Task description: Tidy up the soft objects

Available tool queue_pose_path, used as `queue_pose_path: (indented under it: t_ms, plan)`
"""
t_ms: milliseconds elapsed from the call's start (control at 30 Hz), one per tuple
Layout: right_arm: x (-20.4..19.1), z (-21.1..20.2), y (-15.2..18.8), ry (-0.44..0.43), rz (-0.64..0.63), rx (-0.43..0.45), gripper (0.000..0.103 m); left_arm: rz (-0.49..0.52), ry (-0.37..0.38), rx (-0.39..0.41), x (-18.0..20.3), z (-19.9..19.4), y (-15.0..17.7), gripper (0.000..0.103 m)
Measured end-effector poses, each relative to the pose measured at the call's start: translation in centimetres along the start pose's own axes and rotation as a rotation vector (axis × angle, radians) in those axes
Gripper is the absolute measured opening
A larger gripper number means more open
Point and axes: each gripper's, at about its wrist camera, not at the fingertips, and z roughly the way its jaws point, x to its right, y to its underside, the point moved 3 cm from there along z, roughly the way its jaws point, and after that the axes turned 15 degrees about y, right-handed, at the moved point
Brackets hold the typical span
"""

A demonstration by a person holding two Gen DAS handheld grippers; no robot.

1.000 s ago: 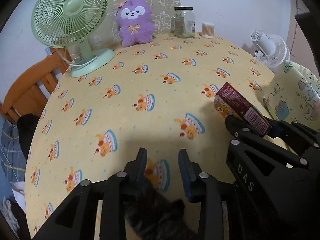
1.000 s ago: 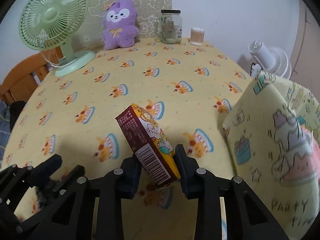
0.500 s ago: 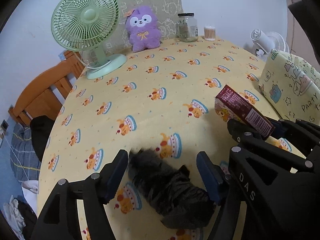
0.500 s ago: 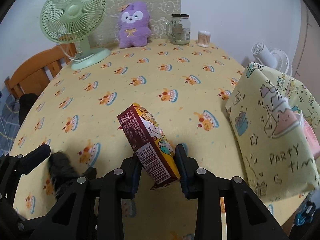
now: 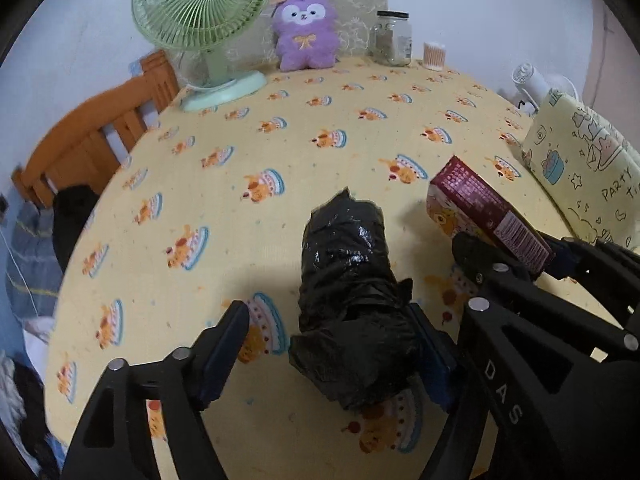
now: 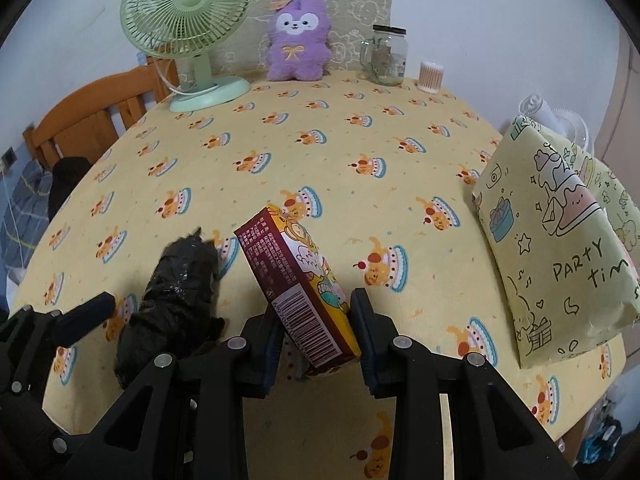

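Both views are evenly lit by soft indoor light from above; colours are slightly muted. A soft shadow is cast on the yellow tablecloth (image 5: 280, 128) just below the black plastic bundle (image 5: 348, 280), whose wrinkles carry small glints. Strong fisheye bending is seen toward the tablecloth's edges, and the corners are blacked out.

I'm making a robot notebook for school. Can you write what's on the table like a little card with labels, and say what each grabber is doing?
Table: yellow cloth with cake pictures
Left gripper: fingers closing, black plastic bundle between them on the cloth; only the right-side finger seems to touch it
Right gripper: shut on a maroon and yellow box, box tilted
Back edge: green fan, purple plush toy, glass jar, cotton swab tub
Right side: party-print package
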Motion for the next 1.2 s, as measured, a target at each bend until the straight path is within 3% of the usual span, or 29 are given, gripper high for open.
queue_pose_path:
  t_ms: [33, 133, 300, 667, 1200]
  plan:
    - [0.0, 0.1, -0.1, -0.005, 0.003, -0.005, 0.036, -0.01, 0.034, -0.002, 0.2, 0.0, 0.0, 0.045]
    - [0.5, 0.2, -0.3, -0.015, 0.019, -0.048, 0.036, -0.022, 0.059, 0.011, 0.8, -0.2, -0.5, 0.037]
    - [1.8, 0.3, -0.8, -0.017, 0.033, -0.038, 0.033, -0.022, 0.084, 0.017, 2.1, 0.1, -1.3, 0.037]
    - [5.6, -2.4, -4.1, -0.023, 0.084, 0.04, 0.033, 0.047, 0.042, 0.125, 5.6, -3.6, -5.4, 0.037]
    - [14.5, -7.9, -8.3, -0.01, 0.166, 0.165, 0.033, 0.129, 0.068, 0.244, 13.4, -8.2, -10.6, 0.038]
